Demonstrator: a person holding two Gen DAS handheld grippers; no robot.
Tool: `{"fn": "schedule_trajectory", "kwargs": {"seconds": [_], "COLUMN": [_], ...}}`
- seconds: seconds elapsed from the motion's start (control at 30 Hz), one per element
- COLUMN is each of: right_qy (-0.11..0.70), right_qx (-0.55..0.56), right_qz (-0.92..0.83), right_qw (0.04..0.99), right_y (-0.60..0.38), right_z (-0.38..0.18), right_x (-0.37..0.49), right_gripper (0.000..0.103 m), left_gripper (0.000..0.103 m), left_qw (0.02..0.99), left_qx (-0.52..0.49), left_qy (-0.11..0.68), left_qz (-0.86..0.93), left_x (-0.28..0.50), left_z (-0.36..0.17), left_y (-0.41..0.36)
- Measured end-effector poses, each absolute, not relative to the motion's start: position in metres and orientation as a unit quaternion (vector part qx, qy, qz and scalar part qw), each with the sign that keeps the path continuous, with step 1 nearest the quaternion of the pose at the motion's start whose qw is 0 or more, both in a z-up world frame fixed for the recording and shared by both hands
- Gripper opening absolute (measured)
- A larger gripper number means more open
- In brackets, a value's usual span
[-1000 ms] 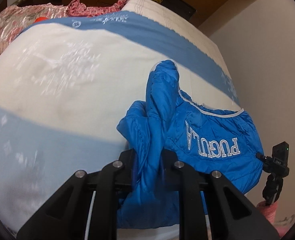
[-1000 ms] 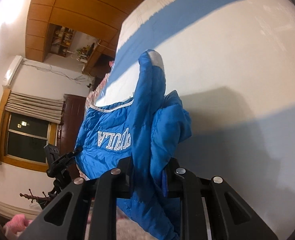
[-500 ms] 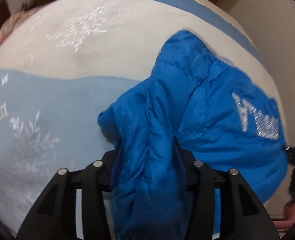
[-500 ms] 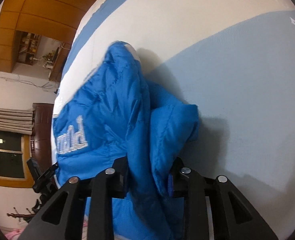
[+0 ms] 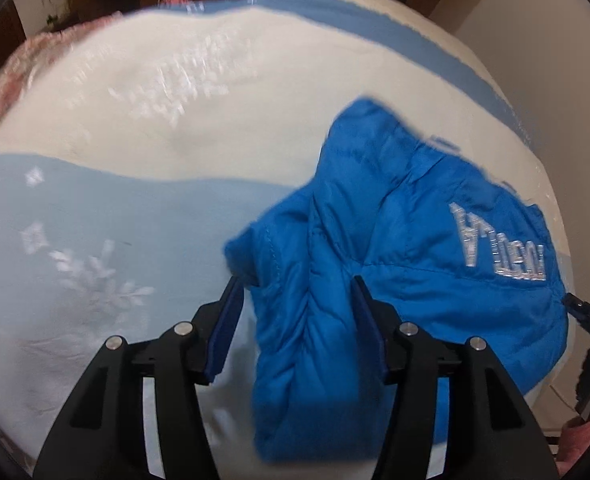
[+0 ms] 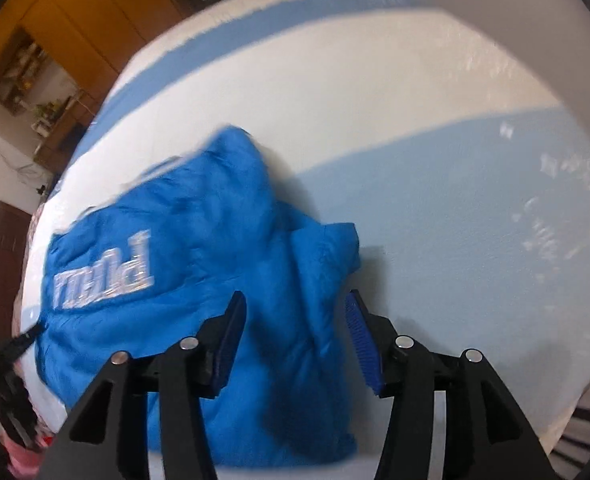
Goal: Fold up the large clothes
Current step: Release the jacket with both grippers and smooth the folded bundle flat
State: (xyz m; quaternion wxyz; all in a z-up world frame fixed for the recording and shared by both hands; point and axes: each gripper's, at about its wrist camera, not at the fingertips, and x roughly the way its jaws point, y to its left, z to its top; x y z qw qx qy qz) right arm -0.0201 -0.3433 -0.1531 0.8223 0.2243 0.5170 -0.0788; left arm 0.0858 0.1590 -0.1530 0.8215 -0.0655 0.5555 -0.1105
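- The left gripper (image 5: 297, 328) is releasing: its jaws are opening, and a bunched fold of the blue jacket (image 5: 407, 264) lies loosely between them, pads apart from the cloth on the left side.
- The right gripper (image 6: 295, 340) is likewise letting go, jaws opening over the same jacket, the cloth slack between them.
- The jacket lies just ahead of both claws, lettering outward.
- Risk, as a judgement: puffy padding may spring back and undo the fold, or a pad may snag the cloth on withdrawal and drag it.
- Beneath lies a bedspread (image 5: 127, 208) banded white and pale blue; beyond it, wooden cupboards (image 6: 55, 28) and a plain wall (image 5: 535, 40).
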Motion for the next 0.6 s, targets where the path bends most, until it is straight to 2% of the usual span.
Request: {"fn": "schedule_trajectory", "kwargs": {"seconds": [0.1,0.27,0.43,0.6], "right_qy": [0.522,0.515,0.517,0.549], "right_qx": [0.196,0.139,0.175,0.129], "right_qz": [-0.063,-0.055,-0.014,-0.018], "right_qw": [0.827,0.844,0.838,0.826], "right_y": [-0.321,-0.280,-0.267,-0.255], "right_z": [-0.132,-0.124,-0.148,-0.174], "right_x": [-0.029,-0.043,-0.051,-0.050], "right_gripper": [0.041,0.040,0.040,0.040], "left_gripper": [0.054,0.054,0.054,0.056], "left_qw": [0.837,0.840,0.832,0.821], "left_qx": [-0.051,-0.035,0.006,0.023], "left_qy": [0.530,0.515,0.524,0.543], "left_qz": [-0.128,-0.166,-0.184,-0.175], "left_x": [0.071,0.047,0.027,0.025], "left_z": [-0.122,-0.109,-0.142,-0.170], "left_y": [0.150,0.109,0.070,0.065]}}
